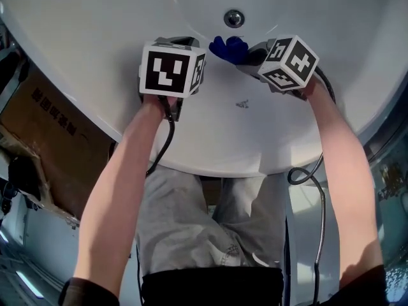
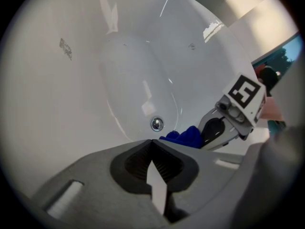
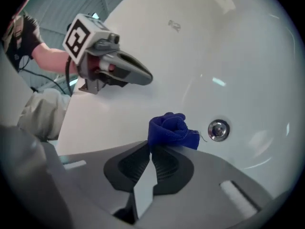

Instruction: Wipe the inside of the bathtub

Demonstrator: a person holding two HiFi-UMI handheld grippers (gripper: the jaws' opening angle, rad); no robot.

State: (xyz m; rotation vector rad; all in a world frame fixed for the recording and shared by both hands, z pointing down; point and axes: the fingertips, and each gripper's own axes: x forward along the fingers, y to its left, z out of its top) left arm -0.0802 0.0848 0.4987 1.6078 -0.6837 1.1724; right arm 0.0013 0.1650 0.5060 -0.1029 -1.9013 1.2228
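Only the head view takes in the person's grey trousers (image 1: 191, 222), a cardboard box (image 1: 57, 132) beside the white bathtub (image 1: 89, 30) and a cable (image 1: 167, 139) hanging from the left side; the jaws themselves are hidden there under the marker cubes. The right gripper view shows the right gripper (image 3: 150, 146) pressed together on a bunched blue cloth (image 3: 169, 128), pinched at the jaw tips. The cloth sits over the tub's inner wall, near a round metal fitting (image 3: 218, 130); whether it touches the wall cannot be told. The left gripper view shows the left gripper (image 2: 151, 143) with its jaws pressed together on nothing, just beside the cloth, and only this view looks down into the tub's long hollow
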